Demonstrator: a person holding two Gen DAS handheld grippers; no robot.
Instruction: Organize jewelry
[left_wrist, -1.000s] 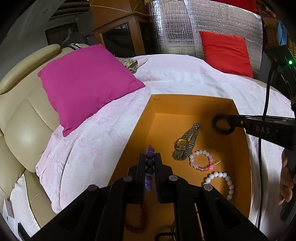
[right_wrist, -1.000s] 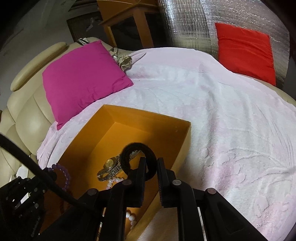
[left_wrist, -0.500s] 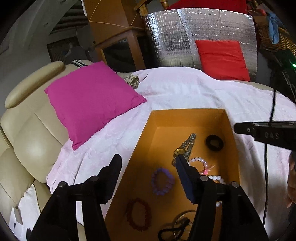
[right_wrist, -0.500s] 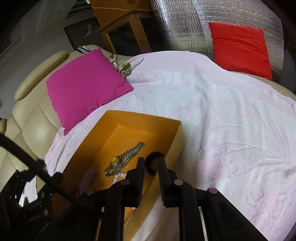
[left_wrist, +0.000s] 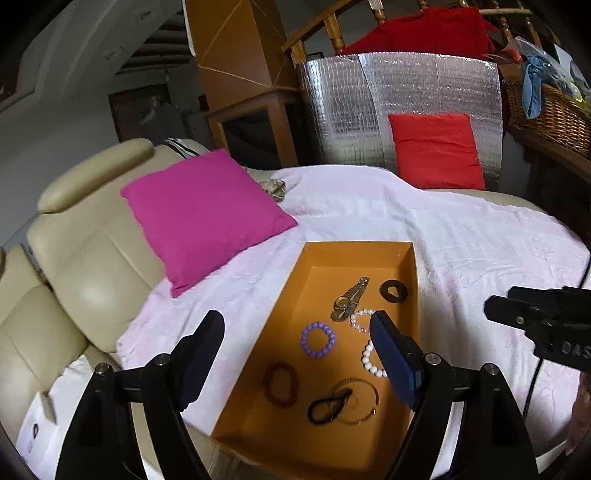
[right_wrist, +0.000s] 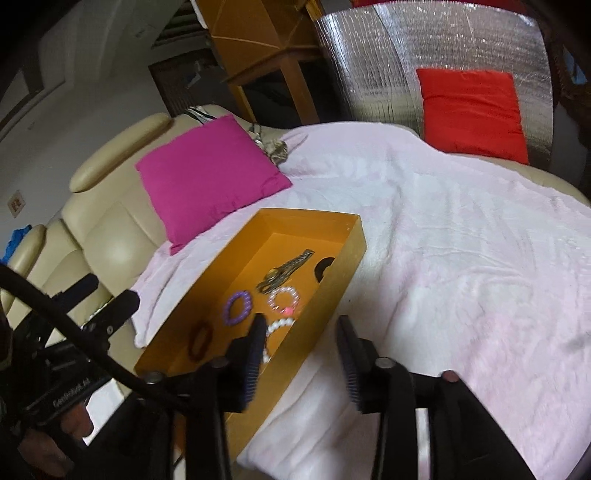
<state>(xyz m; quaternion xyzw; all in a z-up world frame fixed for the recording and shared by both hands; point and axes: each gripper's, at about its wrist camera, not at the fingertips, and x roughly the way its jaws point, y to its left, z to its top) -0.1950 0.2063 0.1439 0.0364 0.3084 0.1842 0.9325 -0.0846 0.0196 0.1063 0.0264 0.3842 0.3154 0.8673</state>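
Jewelry lies gathered in an orange cardboard box (left_wrist: 408, 280) on a pink, nubby blanket (left_wrist: 461, 251), as both claws hang above it with nothing between their fingers. Nearest the camera, the left gripper (left_wrist: 295, 332) is released and its jaws are opening over the box's near half; the right gripper (right_wrist: 301, 332), also empty and opening, straddles the box's right wall. Inside the box, from near end to far: a black hair tie (left_wrist: 328, 404) lying across a thin gold bangle (left_wrist: 364, 402), a dark red bead bracelet (left_wrist: 280, 384), a white pearl bracelet (left_wrist: 369, 360), a purple bead bracelet (left_wrist: 318, 339), a pink bead bracelet (right_wrist: 283, 299), a gold metal watch (left_wrist: 347, 299) and a flat black ring (left_wrist: 393, 291). Beyond the box, a magenta cushion (left_wrist: 207, 218) leans on the cream leather sofa (left_wrist: 74, 266). The likely risks: a finger clipping the light box's wall and tipping it on the soft blanket, or the round, smooth beads tangling with the hair tie.
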